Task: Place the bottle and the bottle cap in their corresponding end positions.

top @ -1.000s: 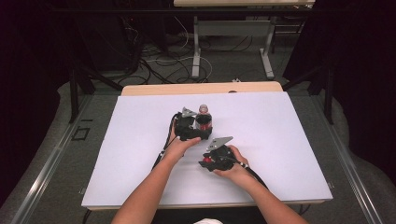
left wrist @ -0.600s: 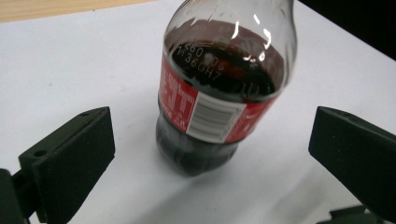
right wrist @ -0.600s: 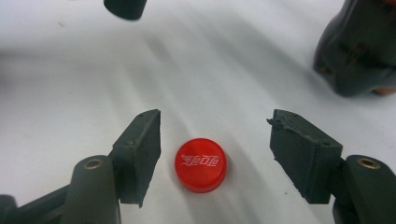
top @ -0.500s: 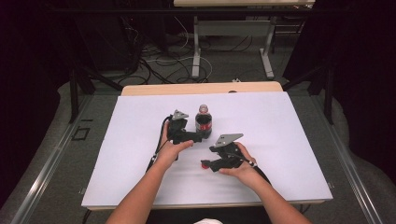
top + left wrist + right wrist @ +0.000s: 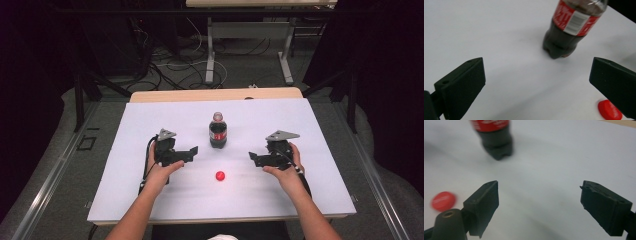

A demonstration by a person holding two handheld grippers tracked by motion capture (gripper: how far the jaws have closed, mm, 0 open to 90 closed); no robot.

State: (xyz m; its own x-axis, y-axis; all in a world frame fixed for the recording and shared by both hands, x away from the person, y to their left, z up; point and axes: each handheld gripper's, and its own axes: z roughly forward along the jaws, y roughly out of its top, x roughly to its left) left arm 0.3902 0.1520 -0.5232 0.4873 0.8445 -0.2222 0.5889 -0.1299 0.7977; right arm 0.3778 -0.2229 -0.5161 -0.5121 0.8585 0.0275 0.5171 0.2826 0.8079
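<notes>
A dark cola bottle with a red label stands upright and uncapped in the middle of the white table. Its red cap lies loose on the table in front of it. My left gripper rests to the bottle's left, open and empty, jaws pointing right. My right gripper is to the bottle's right, open and empty, jaws pointing left. The left gripper view has the bottle ahead and the cap by the right jaw. In the right gripper view, bottle and cap lie to the left.
Beyond the white sheet runs the table's wooden far edge. Cables and metal table legs lie on the floor behind. A metal rail runs along the table's left side.
Both grippers have let go and drawn apart, left one leftward, right one rightward. The bottle now stands free and the red cap lies on the table between them.
</notes>
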